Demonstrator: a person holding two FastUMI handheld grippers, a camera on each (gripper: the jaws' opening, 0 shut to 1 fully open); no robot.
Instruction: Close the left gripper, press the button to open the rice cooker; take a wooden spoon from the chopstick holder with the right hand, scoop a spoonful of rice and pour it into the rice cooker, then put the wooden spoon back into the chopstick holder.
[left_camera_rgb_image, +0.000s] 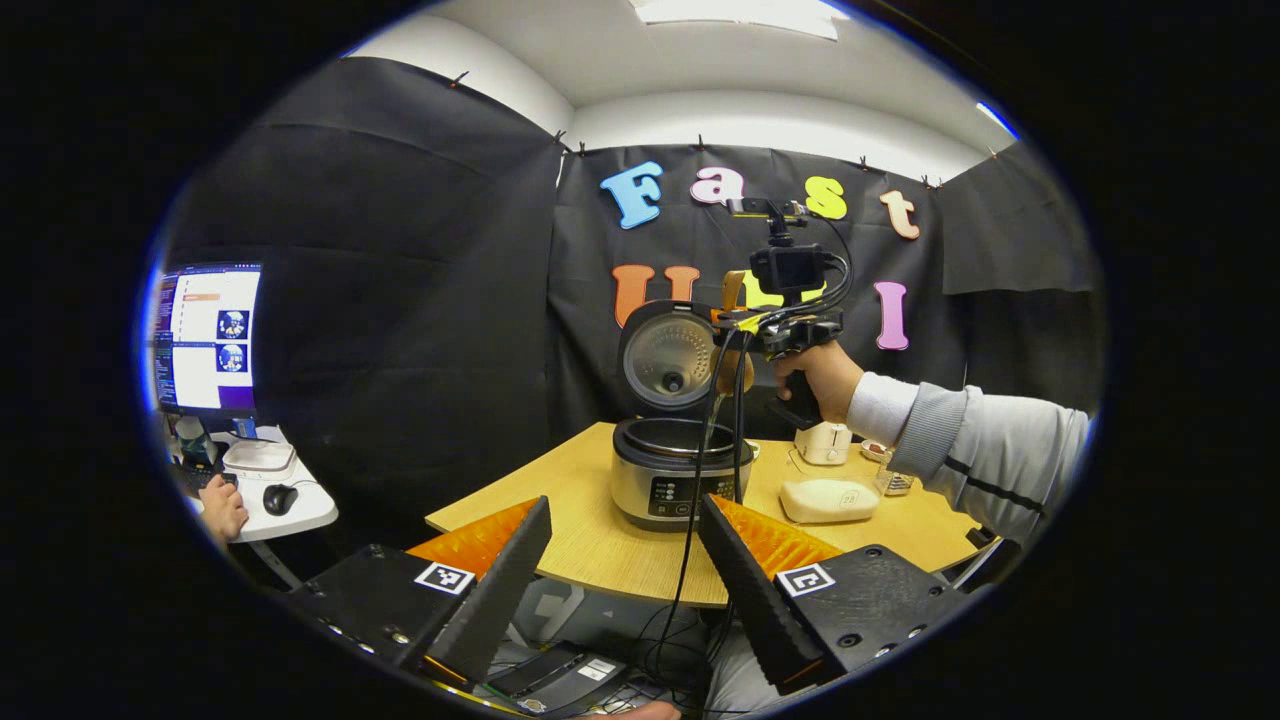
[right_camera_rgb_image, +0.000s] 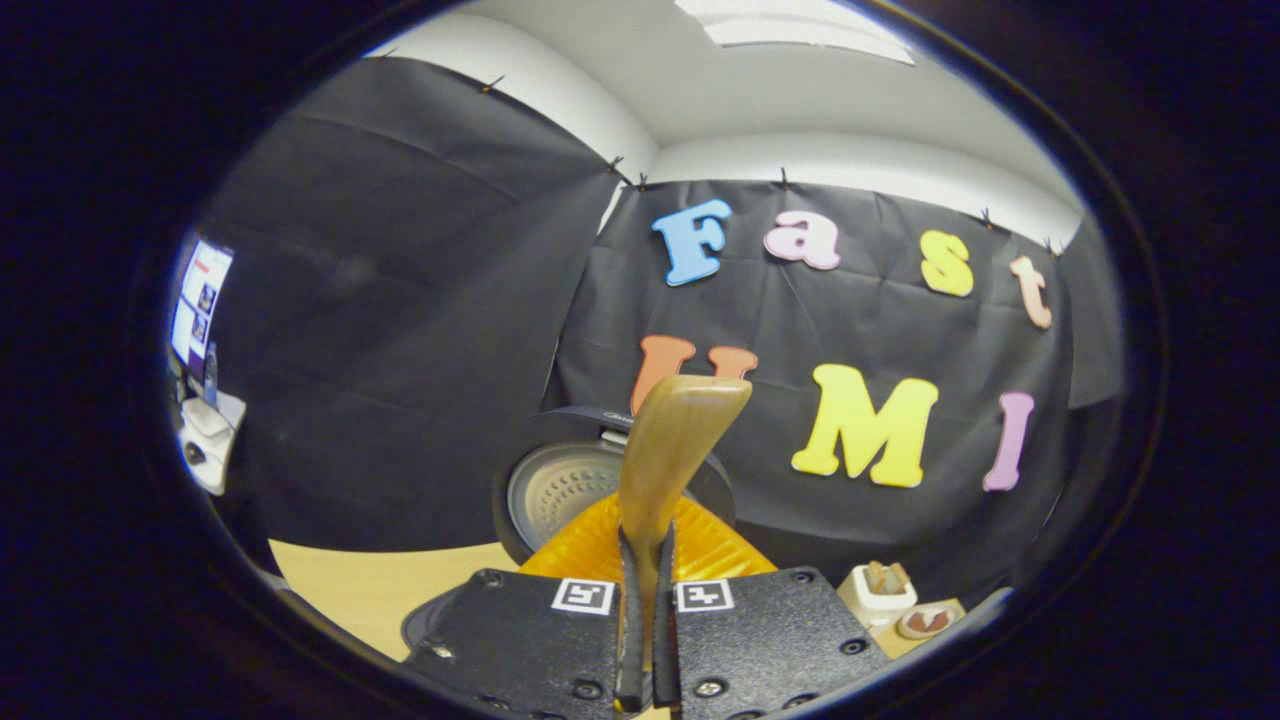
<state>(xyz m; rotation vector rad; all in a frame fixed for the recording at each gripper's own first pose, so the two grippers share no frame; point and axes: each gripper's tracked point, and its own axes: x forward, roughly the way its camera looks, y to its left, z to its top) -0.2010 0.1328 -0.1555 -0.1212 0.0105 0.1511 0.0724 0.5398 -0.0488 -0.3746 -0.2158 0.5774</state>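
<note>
In the left gripper view we see our left gripper (left_camera_rgb_image: 622, 560) held low at the near edge of the table (left_camera_rgb_image: 590, 545), its fingers spread wide apart and holding nothing, pointing toward the cooker (left_camera_rgb_image: 668, 485). Across the table, our right hand (left_camera_rgb_image: 815, 375) grips the handle of the right gripper (left_camera_rgb_image: 745, 325), raised above the cooker with the sleeve (left_camera_rgb_image: 975, 445) reaching in from the right. In the right gripper view that gripper (right_camera_rgb_image: 648, 600) is clenched on the spoon (right_camera_rgb_image: 668, 450): both fingers press the wooden handle between them, and the spoon stands upright, its broad end topmost. The cooker sits on the table with its lid (left_camera_rgb_image: 670, 355) swung up and open; the pot rim shows, but we cannot tell what is inside. The lid's inner plate (right_camera_rgb_image: 562, 490) shows behind the spoon. The holder (right_camera_rgb_image: 878, 590) sits low at the right, with something wooden standing in it, and a small dish (right_camera_rgb_image: 925, 620) lies just beside it. A pale flat box (left_camera_rgb_image: 828, 498) rests right of the cooker.
</note>
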